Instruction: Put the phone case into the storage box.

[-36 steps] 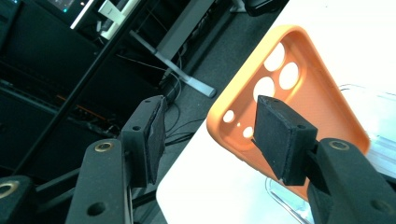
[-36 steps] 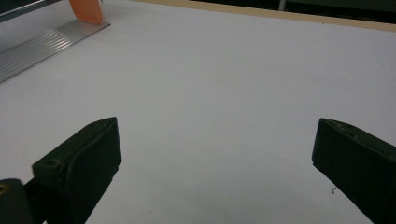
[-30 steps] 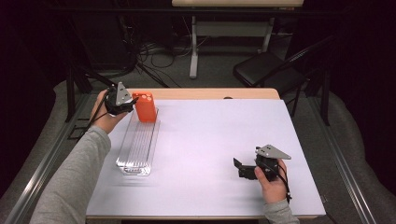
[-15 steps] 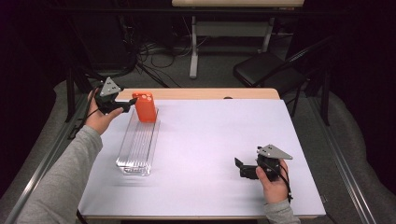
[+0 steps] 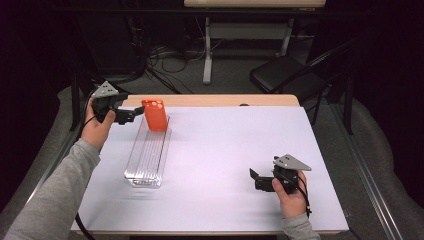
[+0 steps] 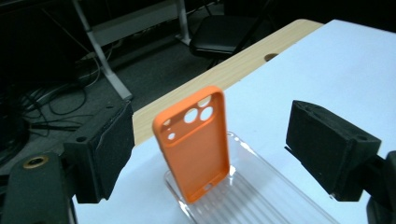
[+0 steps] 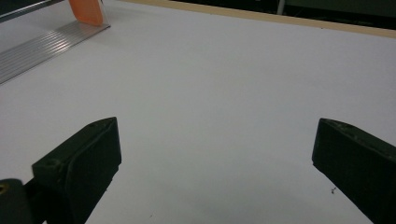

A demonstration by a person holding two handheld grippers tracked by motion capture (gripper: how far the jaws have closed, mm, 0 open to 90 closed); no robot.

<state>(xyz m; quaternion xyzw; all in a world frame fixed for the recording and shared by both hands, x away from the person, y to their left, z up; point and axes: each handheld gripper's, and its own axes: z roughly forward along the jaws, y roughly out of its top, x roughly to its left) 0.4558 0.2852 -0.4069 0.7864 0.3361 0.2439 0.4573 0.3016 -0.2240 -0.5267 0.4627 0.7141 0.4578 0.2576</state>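
Spread wide with nothing between them, the two black padded fingers (image 6: 100, 154) of the left gripper (image 5: 131, 114) have just been opening, and they stand clear of the orange silicone phone case (image 6: 196, 140), which shows in the gap ahead of them untouched by either pad. That orange case stands upright, tilted a little, in the far end of a long clear ribbed plastic tray (image 5: 147, 157), its camera cutouts at the top. In the high view the tray lies lengthwise on the left part of the white table top (image 5: 235, 145), with the case (image 5: 154, 114) at its end farthest from the person, just beside the left gripper's tips. A hand in a grey sleeve (image 5: 60, 190) holds the left gripper near the table's far left corner. On the near right side the right gripper (image 5: 256, 179) rests low over the white surface, well apart from the tray, its fingers (image 7: 84, 163) likewise spread and gripping nothing.
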